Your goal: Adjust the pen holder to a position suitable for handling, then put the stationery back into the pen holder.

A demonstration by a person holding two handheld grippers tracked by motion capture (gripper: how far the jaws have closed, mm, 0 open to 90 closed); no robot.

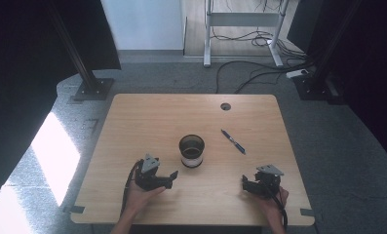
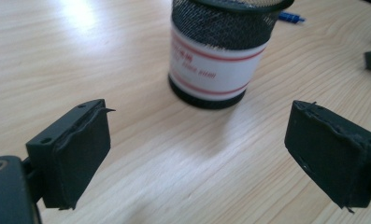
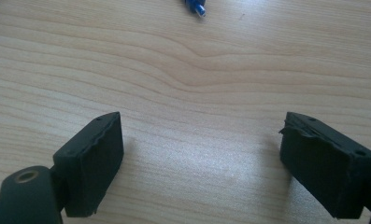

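mesh pen cup stands upright near the middle of the bench, black wire with a white band that carries red stripes and red print too blurred to read. in the left gripper view the cup sits just ahead of the pads, a little right of centre, its base flat on the wood and its rim cut off by the top of the picture. nothing shows inside it from above beyond the dark bottom.

left tongs lie toward the near left corner of the bench, held in the person's left hand, pointing toward the cup and near it but apart from it. their jaws stand parted with bare wood between them and nothing gripped; the left tongs show both black pads clear of the cup.

blue pen lies flat to the right of the cup, well apart from it, slanted toward the far edge at its left end. its tip shows at the top of the right gripper view.

right tongs rest toward the near right corner in the right hand, jaws wide, holding nothing; the right tongs frame plain wood. a round cable hole sits near the far edge.
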